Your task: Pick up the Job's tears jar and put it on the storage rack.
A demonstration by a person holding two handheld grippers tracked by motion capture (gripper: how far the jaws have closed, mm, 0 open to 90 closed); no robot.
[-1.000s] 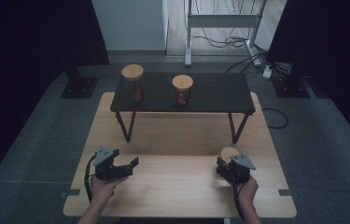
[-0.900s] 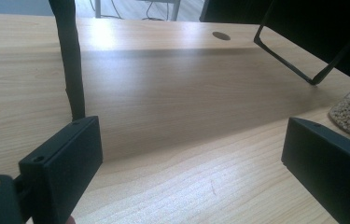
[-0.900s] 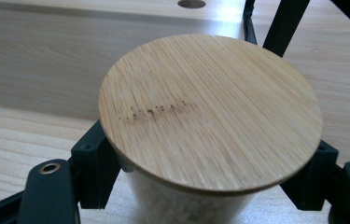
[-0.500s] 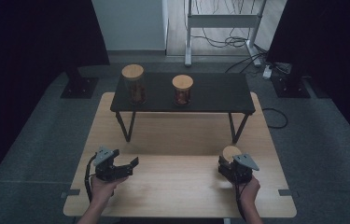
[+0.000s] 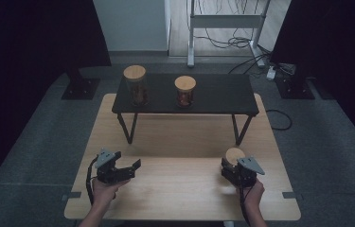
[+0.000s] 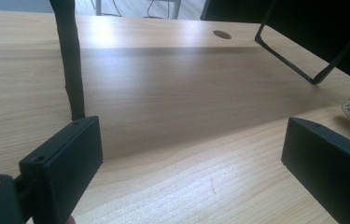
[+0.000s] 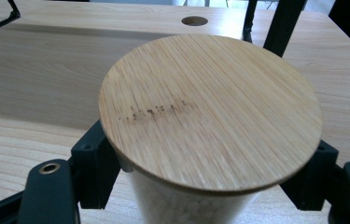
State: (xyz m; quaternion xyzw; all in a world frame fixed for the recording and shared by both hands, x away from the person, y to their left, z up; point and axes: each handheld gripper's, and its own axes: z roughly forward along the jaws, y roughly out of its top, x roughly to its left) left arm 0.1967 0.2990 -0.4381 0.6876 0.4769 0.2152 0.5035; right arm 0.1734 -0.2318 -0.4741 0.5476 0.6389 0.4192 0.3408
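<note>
Clenching a clear jar point(image 7: 186, 205) under its round bamboo lid point(image 7: 210, 112), the right claw point(image 5: 235, 171) grips (left claw point(image 5: 127, 170) gapes).

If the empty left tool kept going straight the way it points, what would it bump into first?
Probably nothing soon: the left tool points across bare wooden table. The black shelf leg stands left of its path, though depth is unclear.

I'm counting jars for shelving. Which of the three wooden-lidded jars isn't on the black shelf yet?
The jar gripped by the right gripper, low on the wooden table; the other two jars stand on the black shelf.
</note>
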